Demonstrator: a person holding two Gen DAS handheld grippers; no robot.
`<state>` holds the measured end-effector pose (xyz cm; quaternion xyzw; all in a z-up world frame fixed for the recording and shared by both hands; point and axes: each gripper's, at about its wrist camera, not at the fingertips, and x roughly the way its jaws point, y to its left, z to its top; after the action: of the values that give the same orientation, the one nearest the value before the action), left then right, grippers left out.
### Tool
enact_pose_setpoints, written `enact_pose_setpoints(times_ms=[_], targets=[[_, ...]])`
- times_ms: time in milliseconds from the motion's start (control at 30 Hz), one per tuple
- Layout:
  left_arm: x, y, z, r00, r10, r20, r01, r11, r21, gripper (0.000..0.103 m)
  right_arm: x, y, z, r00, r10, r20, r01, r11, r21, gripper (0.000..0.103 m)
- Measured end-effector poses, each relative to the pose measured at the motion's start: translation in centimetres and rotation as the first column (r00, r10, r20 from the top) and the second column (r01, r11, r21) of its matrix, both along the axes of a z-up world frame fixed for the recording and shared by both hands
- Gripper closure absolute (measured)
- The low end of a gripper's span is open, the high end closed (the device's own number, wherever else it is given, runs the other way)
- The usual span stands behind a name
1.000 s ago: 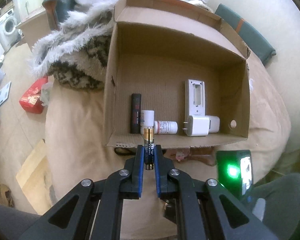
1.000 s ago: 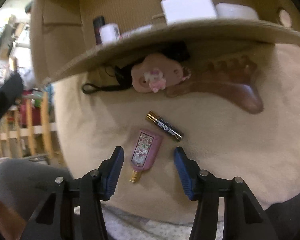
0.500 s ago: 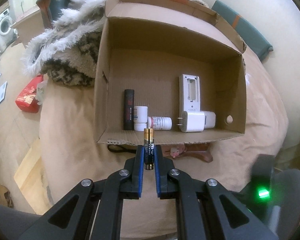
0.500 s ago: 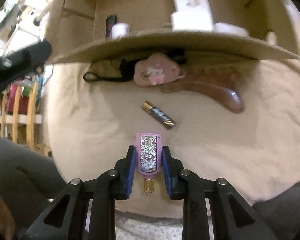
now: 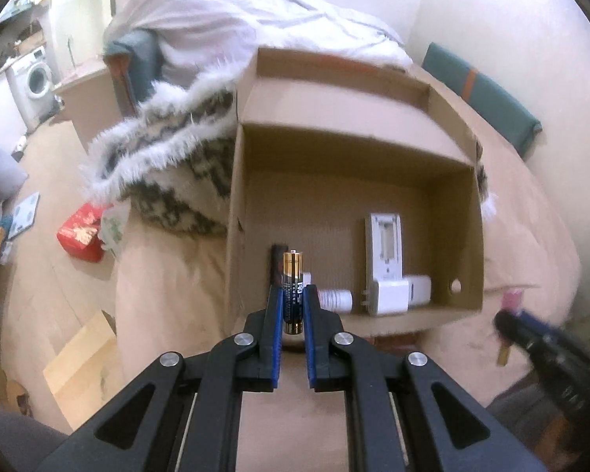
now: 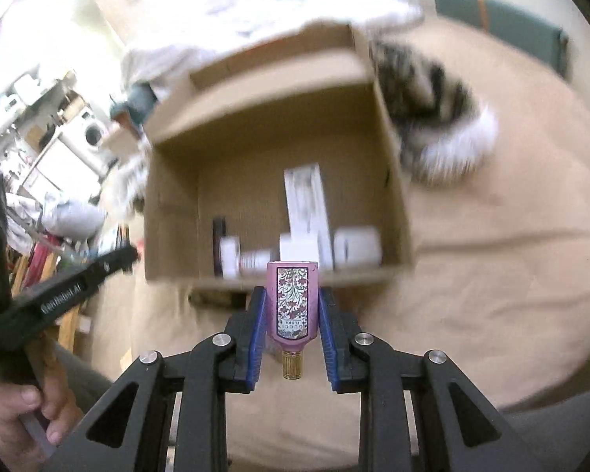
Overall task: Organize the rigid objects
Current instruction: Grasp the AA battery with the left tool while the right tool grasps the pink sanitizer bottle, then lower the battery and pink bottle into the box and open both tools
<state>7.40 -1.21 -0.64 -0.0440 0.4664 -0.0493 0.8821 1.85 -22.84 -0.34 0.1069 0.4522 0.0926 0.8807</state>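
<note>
Here the left gripper (image 5: 293, 306) pinches a gold-and-black battery (image 5: 293, 291) between its blue pads, the battery standing upright along the fingers with its gold cap uppermost, held in the air just before the near wall of the open cardboard box (image 5: 236, 212); the right gripper (image 6: 291, 314) has its jaws clamped on a pink perfume bottle (image 6: 293, 306) with a flowered label, the gold cap pointing back toward the camera and the flat base toward the box; that bottle is lifted clear of the beige bed cover (image 6: 491, 275), and in the left wrist view it shows only as a blurred pink shape at the right edge, beside the box's near right corner; the box rests on the bed with its flaps open, and along its near wall lie a black stick (image 5: 277, 263), a small white bottle (image 5: 334, 299) on its side, a white plug adapter (image 5: 387, 297) with its prongs to the left, and a white rounded block (image 5: 421, 289) touching the adapter; a tall white plastic holder (image 5: 385, 244) lies flat just behind the adapter; a furry patterned blanket (image 5: 157, 165) is bunched against the box's left side; a hand (image 6: 23, 409) grips the handle of the left gripper at the lower left of the right wrist view, which is smeared with blur.
</note>
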Motion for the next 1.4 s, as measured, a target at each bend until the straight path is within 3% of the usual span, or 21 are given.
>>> enact_pose_setpoints(times_ms=[267,400,633,833,900,1133,1400], targets=[[1.9,-1.3,2.9,0.995,-0.014,0.097,0.009,0.999,0.051,0.094,3.6,0.2,4.4,0.984,0.074,0.164,-0.066,0.996,-0.052,0.076],[4.2,-2.0,2.9,0.996,-0.028,0.082,0.023,0.998,0.058,0.094,5.8,1.3,4.7,0.977,0.105,0.186,-0.093,0.993,-0.073,0.076],[7.6,-3.7,-0.9,0.998,-0.052,0.025,0.048,0.989,0.141,0.094,10.2,2.3,1.2,0.987,0.141,0.075,-0.136,0.989,-0.066,0.076],[8.4,-3.6,-5.3,0.997,-0.038,-0.068,0.046,0.991,0.122,0.094,11.8,2.2,-2.3,0.991,0.133,-0.035,-0.133,0.991,-0.015,0.076],[8.6,-3.7,-6.1,0.995,-0.043,-0.092,0.055,0.99,0.133,0.094,12.0,2.6,-3.2,0.988,0.14,-0.064,-0.143,0.989,-0.04,0.076],[8.8,-4.2,-7.5,0.989,-0.047,-0.14,0.068,0.986,0.149,0.094,12.3,3.3,-6.2,0.972,0.157,-0.174,-0.173,0.981,-0.082,0.076],[9.0,-4.1,-9.1,0.981,-0.033,-0.189,0.063,0.986,0.153,0.094,12.5,3.7,-7.0,0.967,0.145,-0.207,-0.169,0.981,-0.099,0.076]])
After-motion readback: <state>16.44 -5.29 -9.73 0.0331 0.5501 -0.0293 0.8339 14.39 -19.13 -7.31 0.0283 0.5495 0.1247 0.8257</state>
